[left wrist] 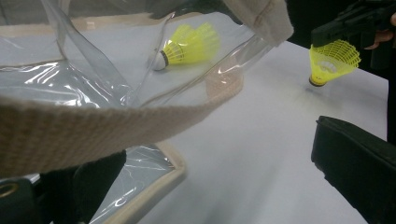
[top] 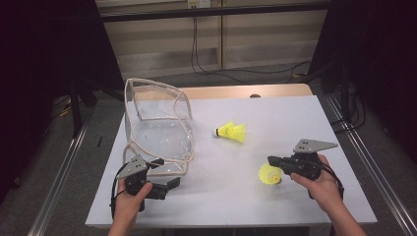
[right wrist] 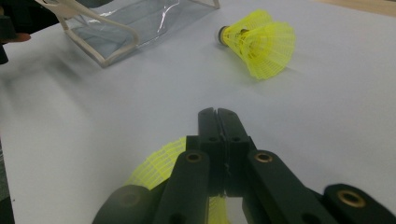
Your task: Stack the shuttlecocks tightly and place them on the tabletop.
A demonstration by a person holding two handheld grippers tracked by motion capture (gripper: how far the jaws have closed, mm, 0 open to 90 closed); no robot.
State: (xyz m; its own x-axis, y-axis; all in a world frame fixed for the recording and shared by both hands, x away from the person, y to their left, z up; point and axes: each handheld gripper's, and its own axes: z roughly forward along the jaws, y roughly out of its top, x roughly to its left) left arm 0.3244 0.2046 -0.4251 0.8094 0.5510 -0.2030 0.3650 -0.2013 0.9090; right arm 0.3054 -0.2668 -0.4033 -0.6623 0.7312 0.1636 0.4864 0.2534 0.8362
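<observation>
High view: your right gripper (top: 273, 161), jaws pressed together, pinches the skirt rim of a yellow shuttlecock (top: 269, 174) standing cork-down on the white table (top: 275, 118), near right. Your left gripper (top: 167, 173) sits at the clear bag (top: 160, 130), jaws spread wide around its beige webbing strap (left wrist: 93, 128), near left. A second shuttlecock (top: 232, 132) lies on its side mid-table, just beside the bag.

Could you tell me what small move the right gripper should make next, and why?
Probably lift the shuttlecock and carry it toward the bag. The right gripper is shut on its skirt, cork still on the table, and the bag's mouth stands open.
</observation>
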